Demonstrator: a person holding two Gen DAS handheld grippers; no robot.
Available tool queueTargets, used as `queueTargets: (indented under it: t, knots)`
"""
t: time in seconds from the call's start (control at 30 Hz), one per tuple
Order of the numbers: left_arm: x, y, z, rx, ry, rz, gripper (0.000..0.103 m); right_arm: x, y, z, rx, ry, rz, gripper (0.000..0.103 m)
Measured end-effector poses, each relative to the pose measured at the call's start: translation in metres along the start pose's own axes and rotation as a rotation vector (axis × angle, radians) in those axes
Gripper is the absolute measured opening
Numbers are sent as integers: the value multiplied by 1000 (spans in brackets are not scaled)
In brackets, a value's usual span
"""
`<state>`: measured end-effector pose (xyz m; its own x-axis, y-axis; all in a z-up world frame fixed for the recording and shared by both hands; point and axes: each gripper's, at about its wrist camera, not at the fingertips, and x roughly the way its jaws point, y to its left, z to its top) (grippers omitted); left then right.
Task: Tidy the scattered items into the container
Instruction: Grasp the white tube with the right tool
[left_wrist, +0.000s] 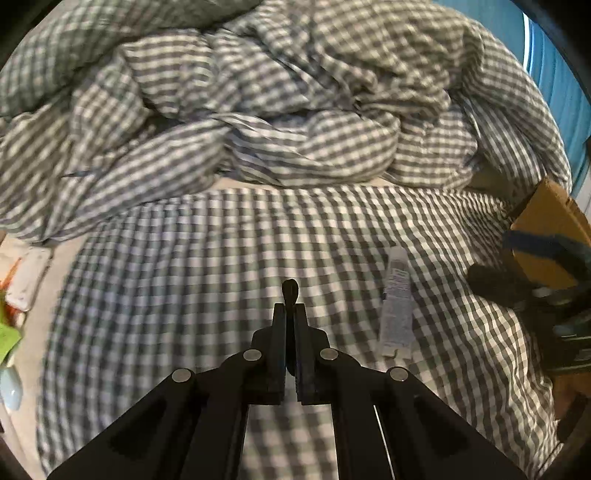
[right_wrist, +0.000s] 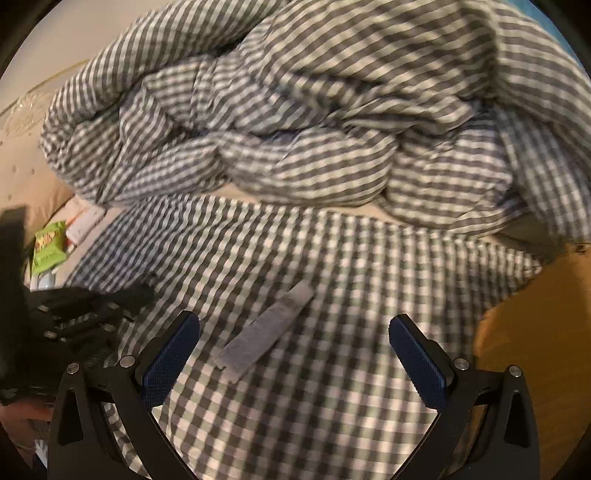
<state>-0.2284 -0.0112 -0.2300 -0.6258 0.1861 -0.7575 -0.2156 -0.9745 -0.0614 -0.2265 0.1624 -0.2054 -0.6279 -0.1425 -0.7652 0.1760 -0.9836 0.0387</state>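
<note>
Left wrist view: left gripper (left_wrist: 290, 308) pinches a small dark item (left_wrist: 290, 290), right gripper (right_wrist: 295, 350) gapes empty, tube (left_wrist: 397, 301) at two o'clock still unboxed.

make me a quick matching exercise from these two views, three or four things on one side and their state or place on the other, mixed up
Things:
1. left gripper
2. right gripper
3. tube
4. duvet

States or places:
A. bunched up at the far end of the bed
B. flat on the checked sheet
C. jaws wide open
D. shut on a thin dark item

Pairs: 1-D, 2-C, 3-B, 4-A
</note>
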Motion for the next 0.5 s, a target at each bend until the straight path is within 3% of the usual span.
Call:
queueTargets:
  t: [0.1,0.3,0.43,0.5]
  knots:
    - [-12,11,-3,-9,-17,13,3,17,9,-1,9,30,26,102]
    - [-20,31,-13,-22,-26,53,3,47,17,-5,16,67,-4,99]
    - [-20,41,-18,-45,-22,56,3,71,18,-8,42,120,9,72]
    - [-19,44,-20,-56,-20,53,3,82,20,-11,38,148,1,65]
